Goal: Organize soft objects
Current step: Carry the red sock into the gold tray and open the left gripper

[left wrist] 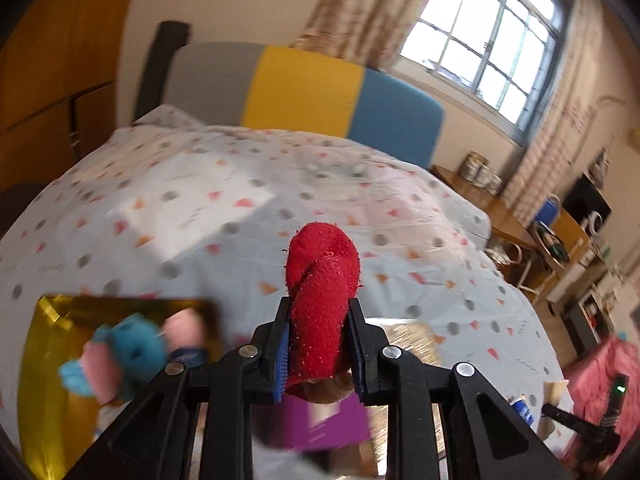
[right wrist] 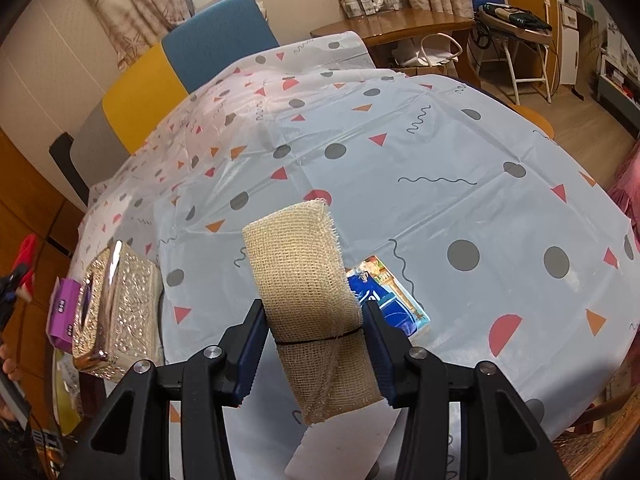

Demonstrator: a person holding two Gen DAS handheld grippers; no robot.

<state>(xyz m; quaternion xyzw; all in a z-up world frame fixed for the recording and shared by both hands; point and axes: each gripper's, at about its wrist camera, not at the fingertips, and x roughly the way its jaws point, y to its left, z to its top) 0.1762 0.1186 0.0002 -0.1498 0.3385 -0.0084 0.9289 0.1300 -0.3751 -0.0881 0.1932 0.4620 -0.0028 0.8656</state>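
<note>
- Red sock (left wrist: 322,300) sits clamped between the pads of the left tool (left wrist: 320,344), toe end up, lifted clear of the table (left wrist: 224,200).
- Left wrist view: a gold tray (left wrist: 44,360) lies low on the left and holds blue and pink soft items (left wrist: 124,356). A purple box (left wrist: 320,420) shows below the tool. The picture is blurred, so finer detail cannot be read.
- Judged step: carry the sock to the tray. Keep the grip firm, since knit fabric can slip; bring the sock over bare tray floor, lower it, then release.
- Right wrist view: the right tool (right wrist: 316,340) grips a burlap roll (right wrist: 308,300) tied with a dark band. The roll is held above the table, its free end pointing away.
- A silver tissue box (right wrist: 116,308) stands at the left table edge, with the purple box just beside it. A blue packet (right wrist: 392,300) lies on the cloth behind the roll.
- Hold the roll level and clear of the tissue box until the left tool has finished. Squeezing harder would flatten the weave.
</note>
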